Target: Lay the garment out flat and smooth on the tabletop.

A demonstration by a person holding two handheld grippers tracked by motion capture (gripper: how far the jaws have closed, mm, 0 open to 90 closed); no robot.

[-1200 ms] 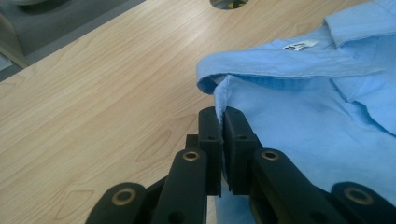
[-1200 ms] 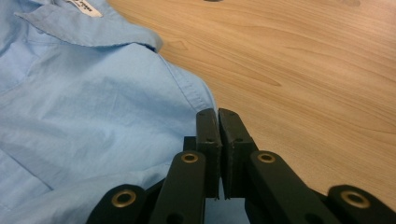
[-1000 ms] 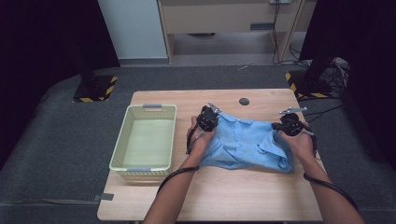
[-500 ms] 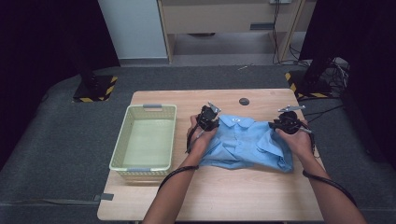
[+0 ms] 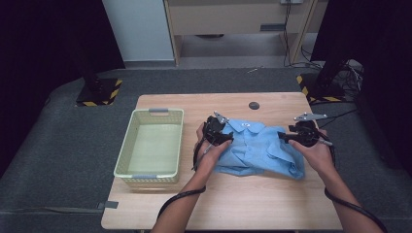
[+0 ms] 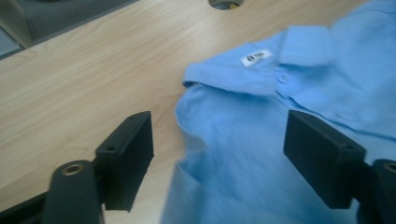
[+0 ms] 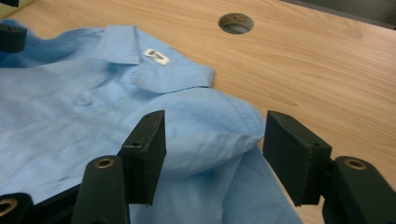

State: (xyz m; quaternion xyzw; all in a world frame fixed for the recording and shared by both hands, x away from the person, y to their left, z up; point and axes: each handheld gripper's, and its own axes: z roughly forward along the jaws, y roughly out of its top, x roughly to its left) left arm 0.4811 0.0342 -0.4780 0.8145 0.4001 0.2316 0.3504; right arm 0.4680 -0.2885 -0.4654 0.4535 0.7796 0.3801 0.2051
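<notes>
- A light blue shirt [image 5: 257, 150] lies partly spread on the wooden table [image 5: 272, 208], collar towards the far edge, to the right of a pale green basket [image 5: 127, 156] that stands apart from it.
- The step in hand looks like folding — each gripper is set at one shoulder of the shirt, ready to take a fold of cloth.
- The left gripper [image 6: 219, 154] has its jaws spread wide over the shirt's edge, one jaw above bare wood and the other above cloth; nothing is clamped.
- The right gripper [image 7: 215, 151] also stands apart, its jaws straddling the raised fold of the shoulder seam [image 7: 219, 140] without pinching it.
- The next move probably calls for both to come down and shut on a good bite of cloth at the same time, so that the shirt lifts evenly and does not skew.
- Against the frame of a second ago, the right gripper has shifted a little inwards over the sleeve fold — the left gripper, the shirt and the basket sit much as they did.
</notes>
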